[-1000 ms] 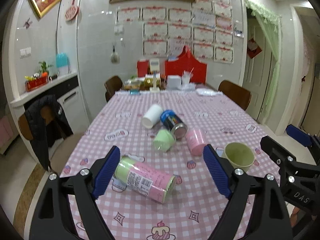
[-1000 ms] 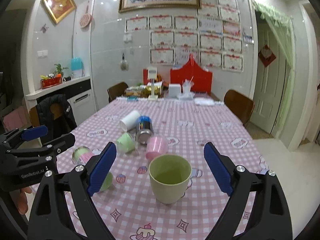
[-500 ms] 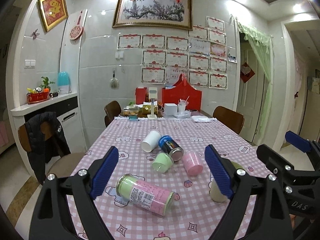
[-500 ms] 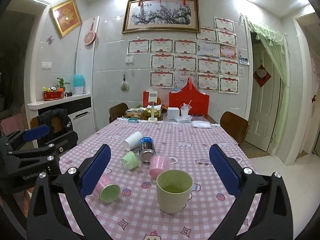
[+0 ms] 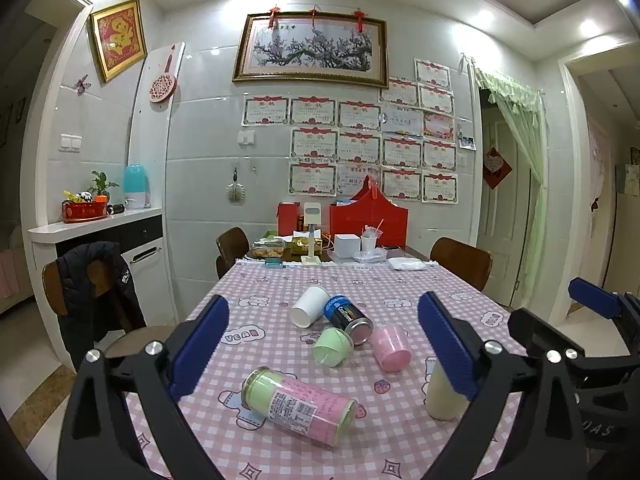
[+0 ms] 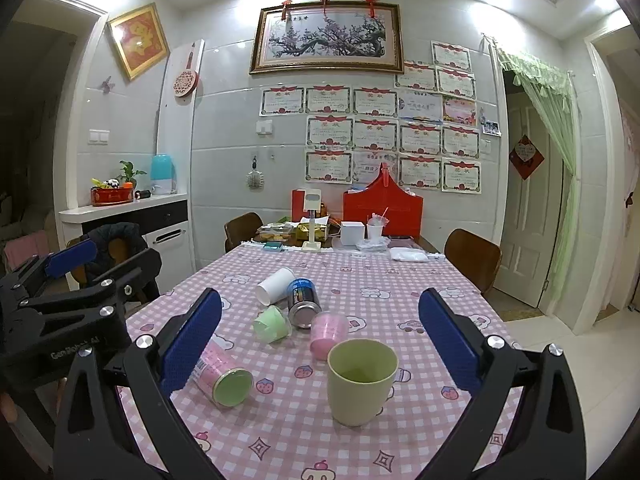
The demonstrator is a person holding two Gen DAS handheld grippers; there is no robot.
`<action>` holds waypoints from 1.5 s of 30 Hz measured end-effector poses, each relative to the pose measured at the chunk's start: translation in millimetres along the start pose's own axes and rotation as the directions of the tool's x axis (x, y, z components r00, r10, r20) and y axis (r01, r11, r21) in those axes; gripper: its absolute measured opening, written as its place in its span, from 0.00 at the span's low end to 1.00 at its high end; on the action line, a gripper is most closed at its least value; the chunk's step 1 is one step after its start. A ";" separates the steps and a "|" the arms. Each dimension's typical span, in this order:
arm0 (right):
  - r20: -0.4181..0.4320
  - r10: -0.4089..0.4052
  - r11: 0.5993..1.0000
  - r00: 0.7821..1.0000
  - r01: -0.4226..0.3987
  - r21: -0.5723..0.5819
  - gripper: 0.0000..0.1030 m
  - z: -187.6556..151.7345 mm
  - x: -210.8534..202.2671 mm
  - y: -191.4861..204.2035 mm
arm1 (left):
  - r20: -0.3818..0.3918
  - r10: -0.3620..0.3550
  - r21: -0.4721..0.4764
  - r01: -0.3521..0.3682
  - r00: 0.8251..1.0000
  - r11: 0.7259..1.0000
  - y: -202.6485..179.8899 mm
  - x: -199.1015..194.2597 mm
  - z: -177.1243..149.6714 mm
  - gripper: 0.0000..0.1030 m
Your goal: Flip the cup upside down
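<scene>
A pale green cup [image 6: 361, 380] stands upright, mouth up, on the pink checked tablecloth [image 6: 400, 280], between and just beyond the fingers of my right gripper [image 6: 320, 344], which is open and empty. In the left wrist view the same cup [image 5: 440, 394] is partly hidden behind the right finger of my left gripper [image 5: 322, 350]. My left gripper is open and empty, above a pink and green can [image 5: 298, 404] lying on its side.
Lying near the table's middle are a white paper cup [image 6: 275, 285], a dark can [image 6: 303, 307], a small green cup [image 6: 272, 323] and a pink cup [image 6: 328, 334]. Boxes and clutter [image 6: 352, 216] stand at the far end. Chairs [image 6: 472, 258] flank the table.
Both grippers have tilted upward and drawn back a little, so the table objects sit lower in view. Neither gripper has closed or touched anything.
</scene>
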State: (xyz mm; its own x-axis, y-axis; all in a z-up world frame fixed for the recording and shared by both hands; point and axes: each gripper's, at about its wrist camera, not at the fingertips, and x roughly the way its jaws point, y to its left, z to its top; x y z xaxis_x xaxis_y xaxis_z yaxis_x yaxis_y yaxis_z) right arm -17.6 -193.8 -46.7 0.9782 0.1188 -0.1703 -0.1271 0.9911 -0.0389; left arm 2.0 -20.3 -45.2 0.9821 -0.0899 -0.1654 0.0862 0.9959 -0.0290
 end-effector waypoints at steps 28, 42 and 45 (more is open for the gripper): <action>0.009 0.000 1.000 1.000 0.000 -0.003 0.92 -1.2 -2.2 4.5 | 0.035 0.029 0.018 -0.030 0.999 0.999 2.8 -4.7 4.2 0.91; 0.008 0.003 1.000 1.000 -0.003 -0.001 0.92 -1.3 -2.2 3.9 | 0.037 0.039 0.021 -0.040 0.999 0.999 3.6 -5.0 2.4 0.91; 0.007 0.003 1.000 1.000 -0.003 -0.001 0.92 -1.3 -2.0 3.9 | 0.041 0.042 0.023 -0.043 0.998 0.999 2.6 -5.6 1.3 0.91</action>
State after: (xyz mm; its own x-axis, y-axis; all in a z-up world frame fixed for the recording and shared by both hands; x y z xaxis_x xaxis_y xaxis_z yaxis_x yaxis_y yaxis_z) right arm -20.3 -190.2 -47.8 0.9789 0.1226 -0.1637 -0.1307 0.9906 -0.0392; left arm -3.1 -17.2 -43.0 0.9909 -0.0470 -0.1264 0.0475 0.9989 0.0010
